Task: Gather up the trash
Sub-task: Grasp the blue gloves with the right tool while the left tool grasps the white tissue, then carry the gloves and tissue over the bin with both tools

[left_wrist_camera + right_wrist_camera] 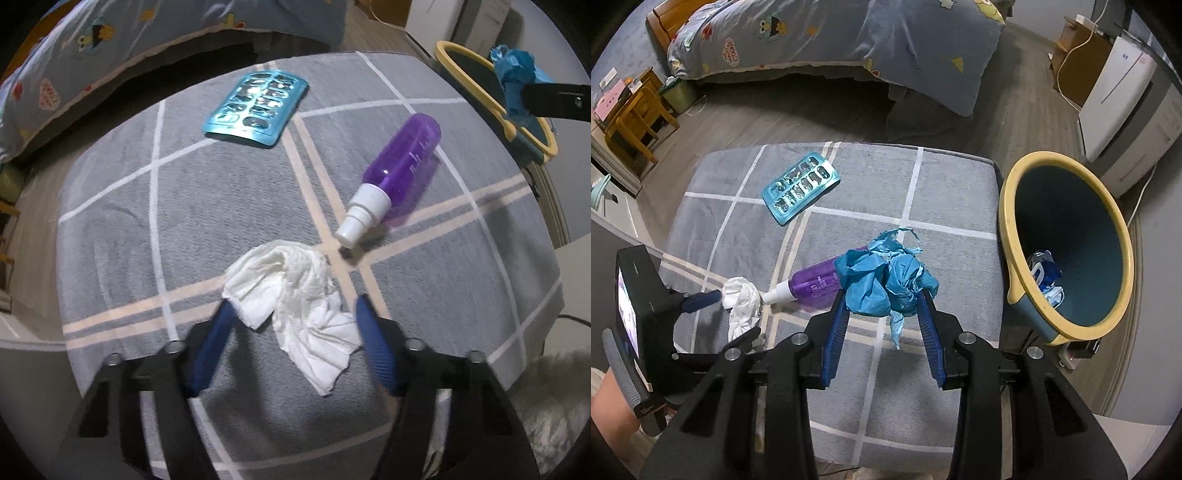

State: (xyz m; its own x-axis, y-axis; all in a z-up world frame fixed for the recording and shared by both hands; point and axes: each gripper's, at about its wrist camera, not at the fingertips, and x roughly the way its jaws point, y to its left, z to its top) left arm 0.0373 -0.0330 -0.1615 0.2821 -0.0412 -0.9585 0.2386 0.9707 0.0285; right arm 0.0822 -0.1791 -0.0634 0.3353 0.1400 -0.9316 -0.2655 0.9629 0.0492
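Note:
A crumpled white tissue (295, 299) lies on the grey checked ottoman (147, 229) between the open fingers of my left gripper (293, 306), which sits around it low over the fabric. It also shows in the right wrist view (740, 299). My right gripper (882, 291) is shut on a crumpled blue paper wad (882, 280), held above the ottoman to the left of the bin (1067, 325). In the left wrist view the wad (513, 74) hangs over the bin (465, 74). A purple spray bottle (399, 166) and a teal blister pack (258, 107) lie on the ottoman.
The yellow-rimmed blue bin stands on the floor at the ottoman's right edge with some trash (1047, 277) inside. A bed with a cartoon duvet (849, 40) is beyond. A white appliance (1119, 96) stands at the far right, small wooden furniture (635, 114) at the far left.

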